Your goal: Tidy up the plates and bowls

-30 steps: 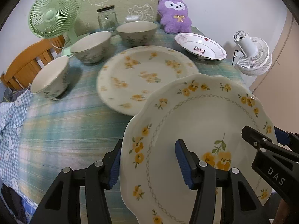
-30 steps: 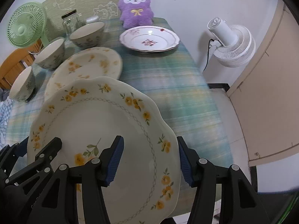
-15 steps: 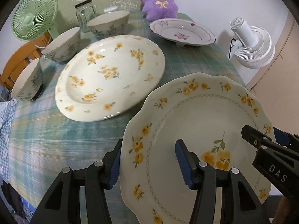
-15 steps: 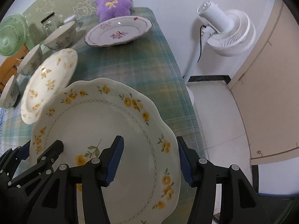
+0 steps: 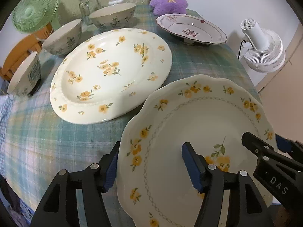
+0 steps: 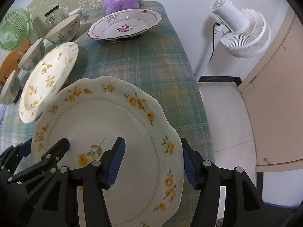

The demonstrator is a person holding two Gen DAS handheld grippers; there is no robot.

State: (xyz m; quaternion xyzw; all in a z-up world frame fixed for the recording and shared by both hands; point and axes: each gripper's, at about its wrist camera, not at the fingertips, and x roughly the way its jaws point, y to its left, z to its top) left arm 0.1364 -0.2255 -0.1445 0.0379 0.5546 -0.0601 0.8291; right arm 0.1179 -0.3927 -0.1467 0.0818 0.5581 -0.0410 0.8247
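On the plaid tablecloth (image 5: 56, 136), plates, bowls; white fan (image 6: 240, 32) alongside.

Glazed china on soft cloth, seen from my tongs

The scalloped plate (image 5: 198, 132) in front of me looks like glossy, smooth ceramic, as does the round plate (image 5: 111, 77) just beyond it; behind that plate, the bowls (image 5: 65, 36) share the same shiny glaze. Under the plates, the plaid tablecloth (image 6: 147, 64) is matt woven fabric. My left gripper (image 5: 149, 164) is matt black plastic with ribbed blue pads (image 5: 191, 165). Beyond the bowls, the jar (image 5: 88, 7) is clear glass.
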